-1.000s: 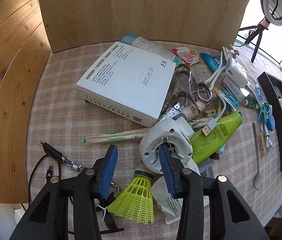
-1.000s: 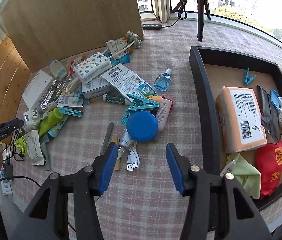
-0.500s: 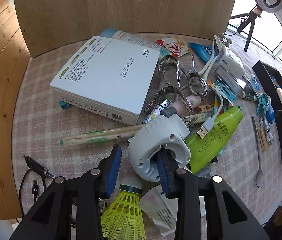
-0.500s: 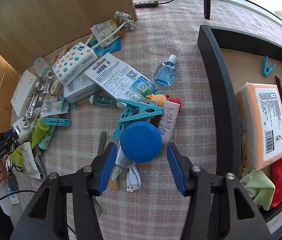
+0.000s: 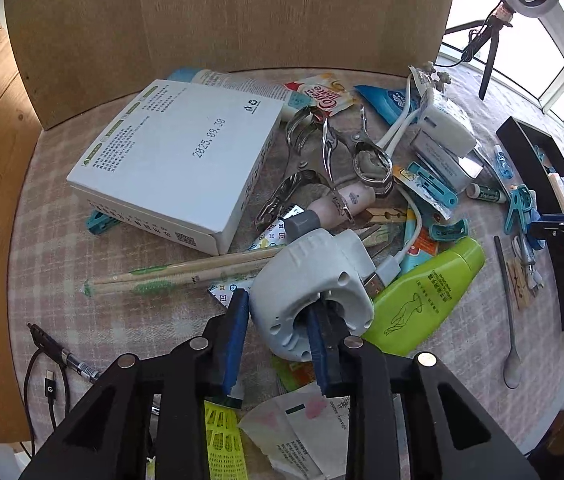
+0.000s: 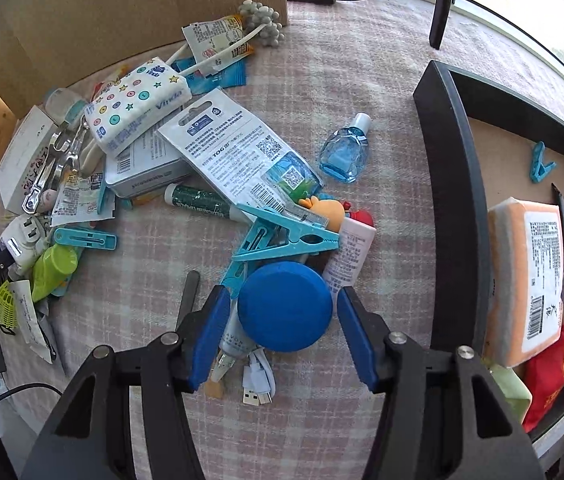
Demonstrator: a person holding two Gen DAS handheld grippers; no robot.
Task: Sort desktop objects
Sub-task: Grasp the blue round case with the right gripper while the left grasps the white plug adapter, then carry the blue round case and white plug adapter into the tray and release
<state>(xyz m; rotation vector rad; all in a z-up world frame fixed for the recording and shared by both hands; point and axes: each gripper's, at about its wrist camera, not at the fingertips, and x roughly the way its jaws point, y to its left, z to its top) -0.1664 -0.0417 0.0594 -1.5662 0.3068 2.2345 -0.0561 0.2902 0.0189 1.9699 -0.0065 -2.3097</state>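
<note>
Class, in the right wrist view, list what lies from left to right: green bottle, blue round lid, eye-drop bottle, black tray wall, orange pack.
green bottle → blue round lid → eye-drop bottle → black tray wall → orange pack

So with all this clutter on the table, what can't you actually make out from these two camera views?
- Left wrist view: the yellow shuttlecock is mostly hidden by the left gripper.
- Left wrist view: the black tray is cut off by the picture edge, its contents too small to read.
- Right wrist view: what lies under the blue round lid is covered by it.
- Right wrist view: the white box runs out at the blurred edge.
</note>
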